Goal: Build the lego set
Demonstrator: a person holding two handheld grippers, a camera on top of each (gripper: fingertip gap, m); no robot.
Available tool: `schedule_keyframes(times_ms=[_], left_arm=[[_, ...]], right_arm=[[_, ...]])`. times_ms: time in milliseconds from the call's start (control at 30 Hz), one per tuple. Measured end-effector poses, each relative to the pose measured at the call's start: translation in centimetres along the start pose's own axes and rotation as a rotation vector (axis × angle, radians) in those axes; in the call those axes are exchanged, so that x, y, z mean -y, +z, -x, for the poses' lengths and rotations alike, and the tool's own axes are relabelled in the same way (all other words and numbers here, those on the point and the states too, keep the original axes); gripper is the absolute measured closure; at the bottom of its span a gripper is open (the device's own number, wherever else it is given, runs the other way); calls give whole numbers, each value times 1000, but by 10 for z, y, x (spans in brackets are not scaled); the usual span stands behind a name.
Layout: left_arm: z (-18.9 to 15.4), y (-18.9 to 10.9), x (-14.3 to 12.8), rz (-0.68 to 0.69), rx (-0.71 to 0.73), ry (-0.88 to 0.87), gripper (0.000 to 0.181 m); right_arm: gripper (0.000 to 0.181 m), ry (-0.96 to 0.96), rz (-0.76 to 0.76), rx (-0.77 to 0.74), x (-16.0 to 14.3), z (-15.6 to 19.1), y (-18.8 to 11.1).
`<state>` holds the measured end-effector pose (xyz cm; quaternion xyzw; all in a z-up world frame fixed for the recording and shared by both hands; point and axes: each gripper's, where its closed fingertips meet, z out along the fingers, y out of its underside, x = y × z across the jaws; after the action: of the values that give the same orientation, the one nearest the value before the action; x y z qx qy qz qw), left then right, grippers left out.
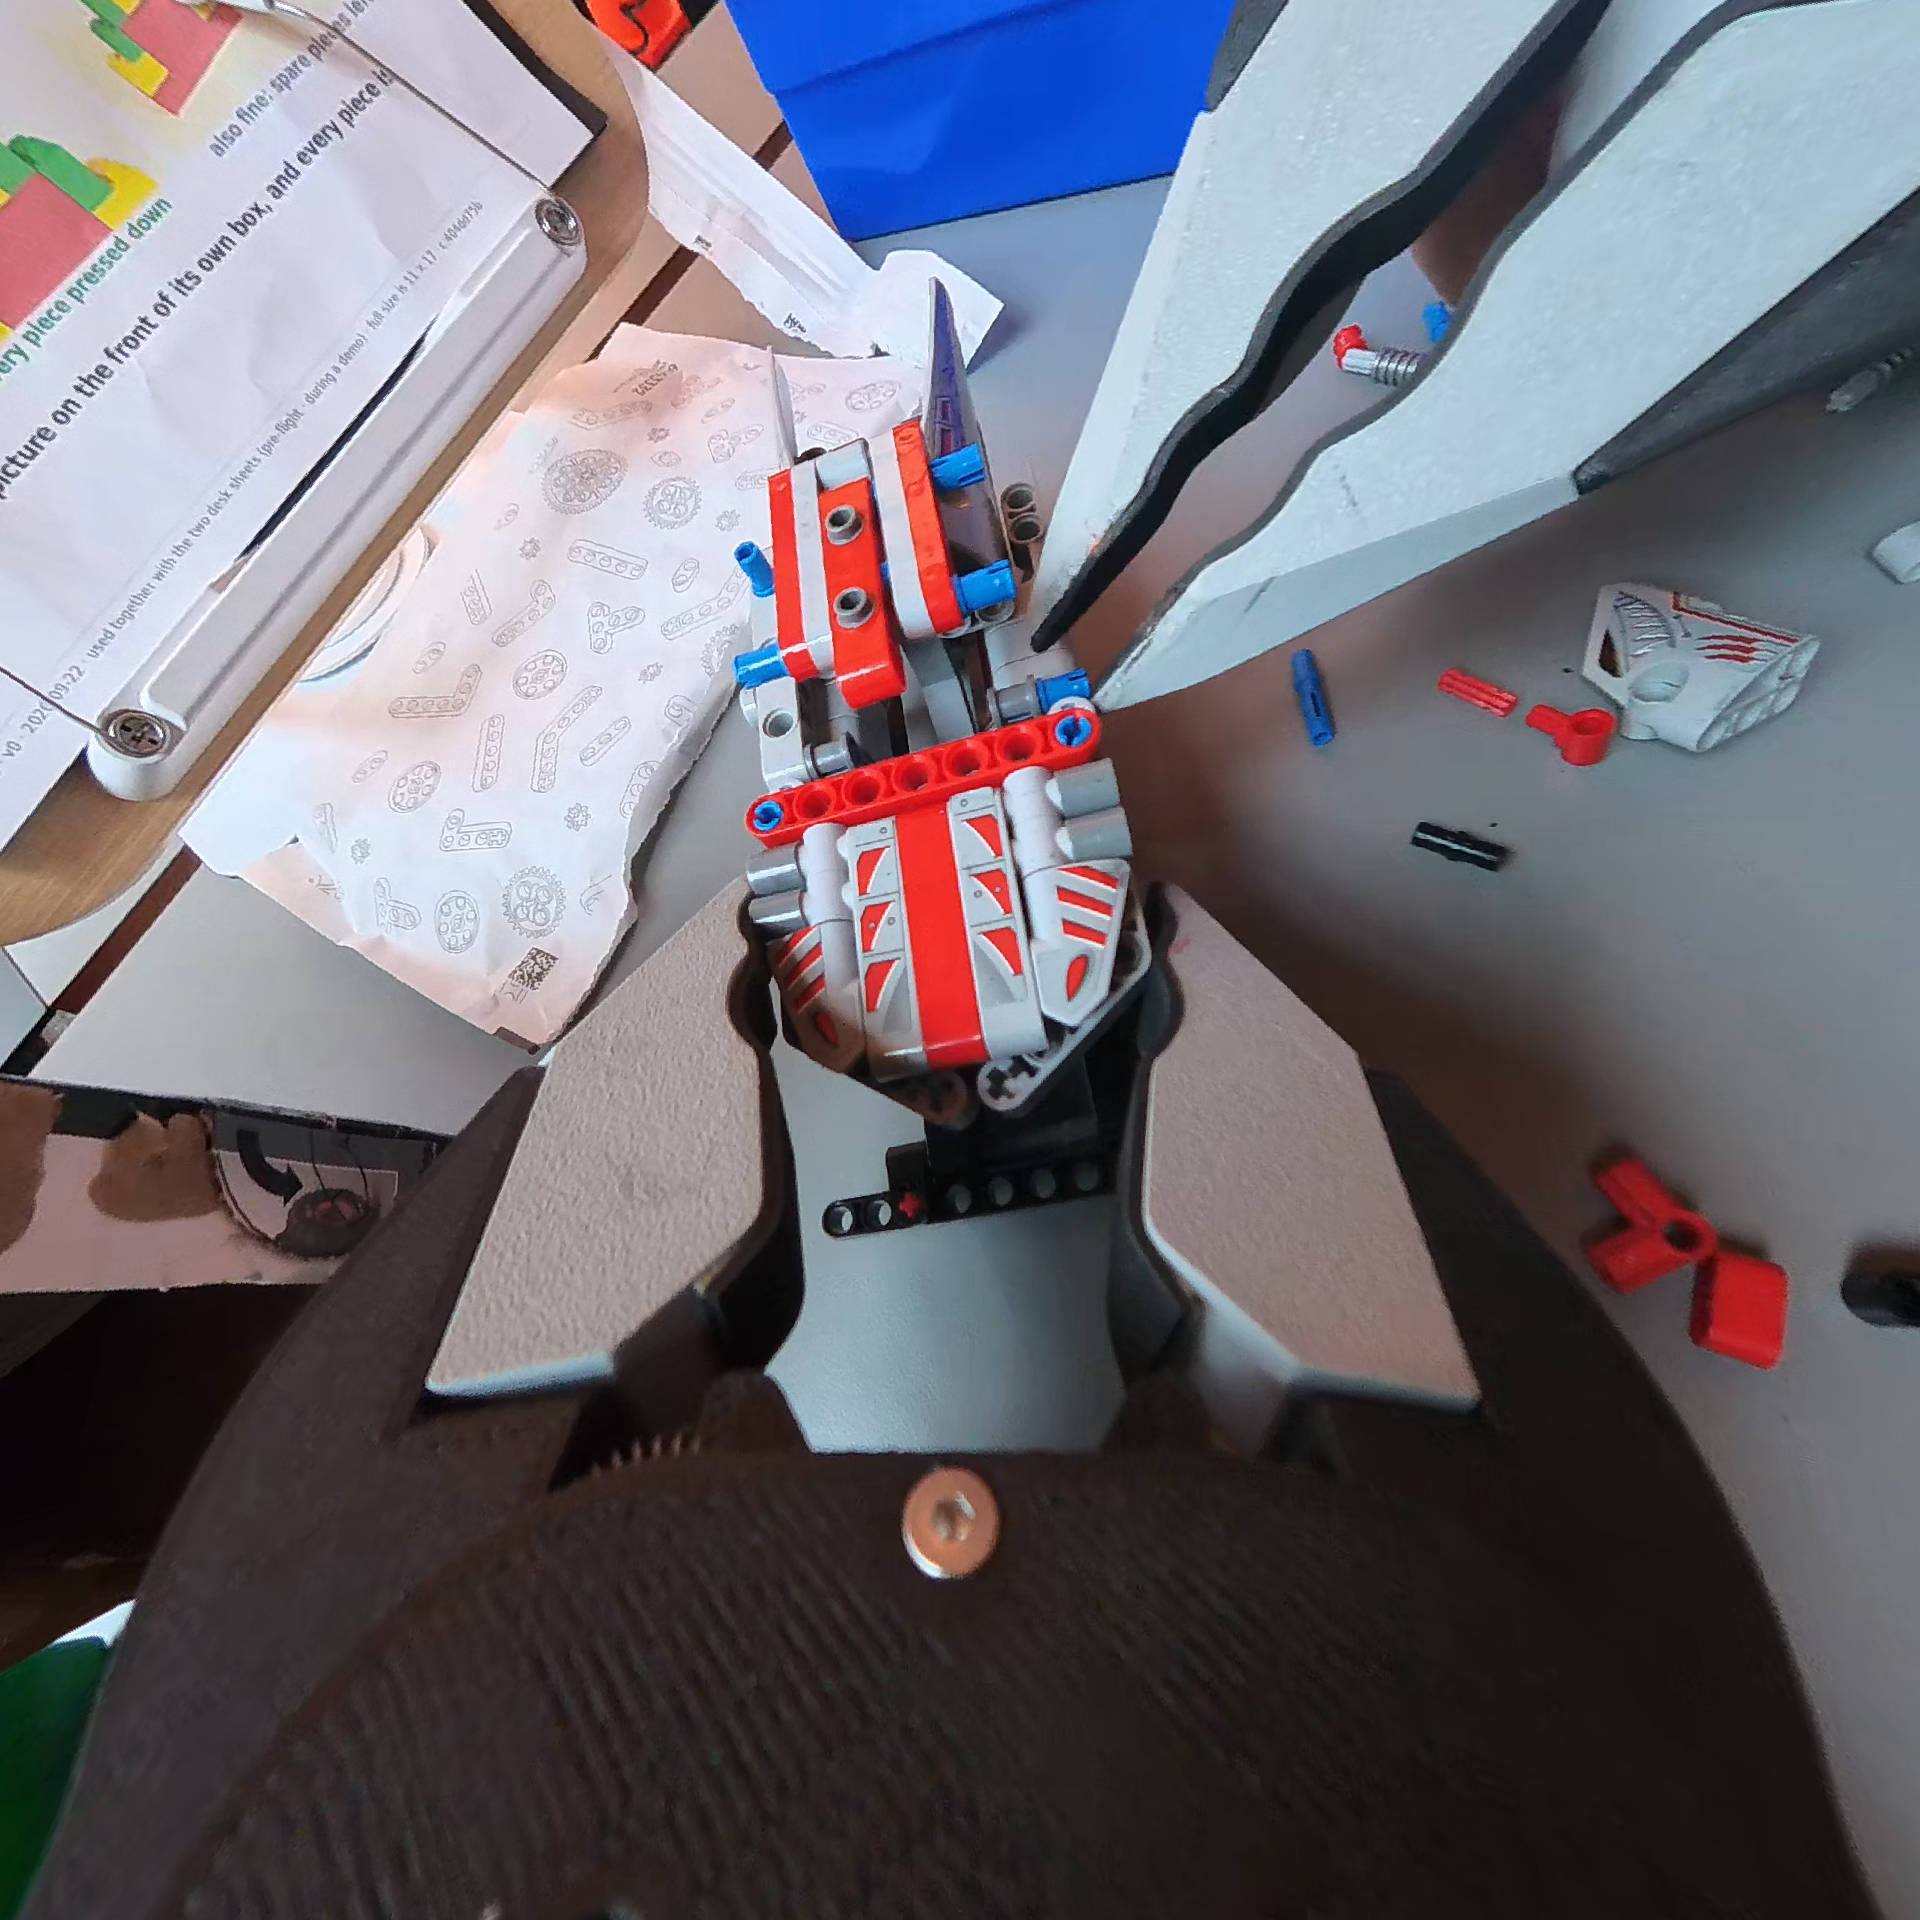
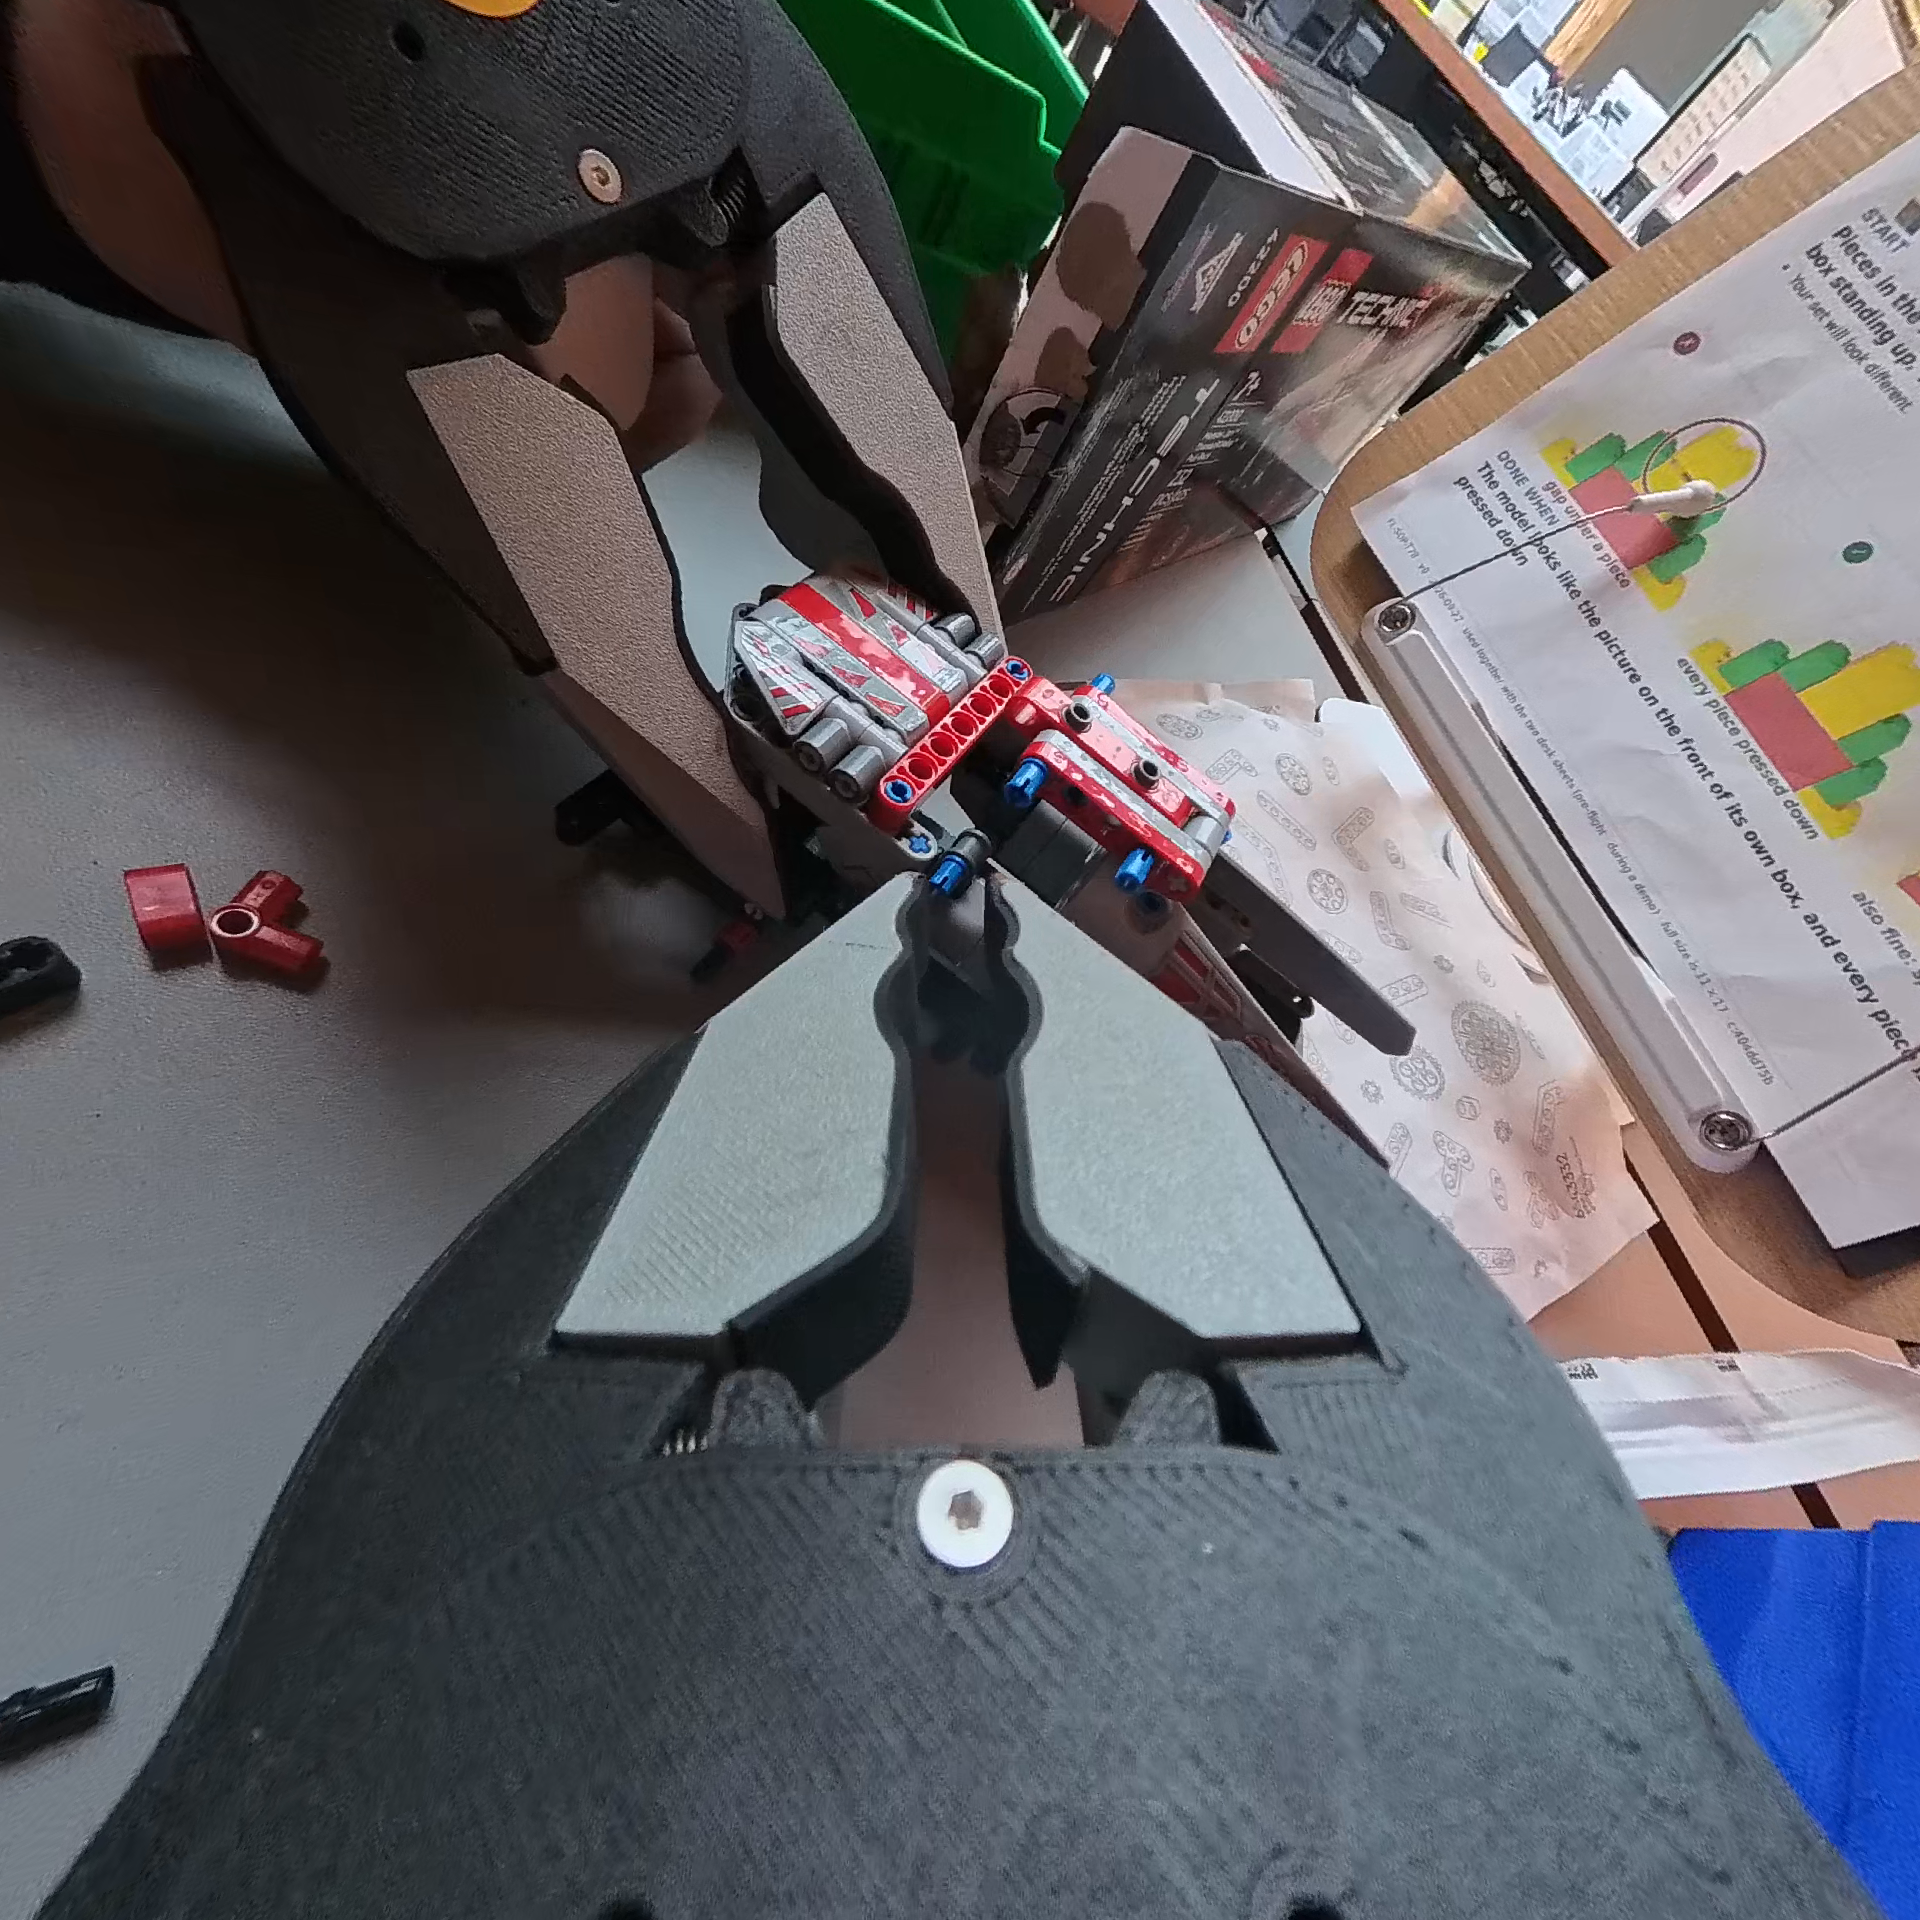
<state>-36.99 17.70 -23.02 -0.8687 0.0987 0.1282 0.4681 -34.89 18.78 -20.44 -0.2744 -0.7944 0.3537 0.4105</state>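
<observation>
The left gripper (image 1: 951, 997) is clamped on the red-and-grey lego model (image 1: 925, 748), pinching its striped front panels from both sides and holding it just above the grey table (image 1: 1558, 1039). In the left wrist view the model runs from dead centre toward 12 o'clock, with the red holed beam (image 1: 920, 774) crossing its middle.

The right gripper (image 2: 958, 920) comes in from 2 o'clock in that view. Its fingers are nearly together on a small dark piece right at the model's side, next to a blue pin (image 2: 951, 868) (whether it's really pinching that piece or just touching, I can't tell).

Loose parts lie scattered on the table: a red angle connector (image 1: 1688, 1262) at 4 o'clock, a black pin (image 1: 1460, 845) at 3, and a white printed panel (image 1: 1694, 665) further out. A torn paper bag (image 1: 499, 675) sits at 10 o'clock, beside an instruction sheet (image 1: 208, 312). The set's dark box (image 2: 1247, 384) shows at 1 o'clock in the right wrist view.
</observation>
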Motion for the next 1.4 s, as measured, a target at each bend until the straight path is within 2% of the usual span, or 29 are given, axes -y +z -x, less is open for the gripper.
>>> schedule_keyframes(times_ms=[400,800,867,967,1100,1267,1400], left_arm=[[0,0,0,2,-4,-6,112],[3,-1,-3,21,-12,-32,113],[13,-2,-8,33,21,-59,113],[45,-11,-21,59,143,-76,113],[39,-12,-20,-2,49,-139,113],[30,-8,-12,24,94,-18,113],[21,-4,-8,10,68,-4,113]], right_arm=[[178,42,-22,36,0,2,1],[181,-42,47,-27,-1,1,2],[181,-38,61,-20,-1,2,1],[181,-24,61,27,-2,8,-1],[181,103,48,79,-4,12,6],[181,264,-8,92,-2,-1,2],[180,366,-44,126,-3,-6,1]])
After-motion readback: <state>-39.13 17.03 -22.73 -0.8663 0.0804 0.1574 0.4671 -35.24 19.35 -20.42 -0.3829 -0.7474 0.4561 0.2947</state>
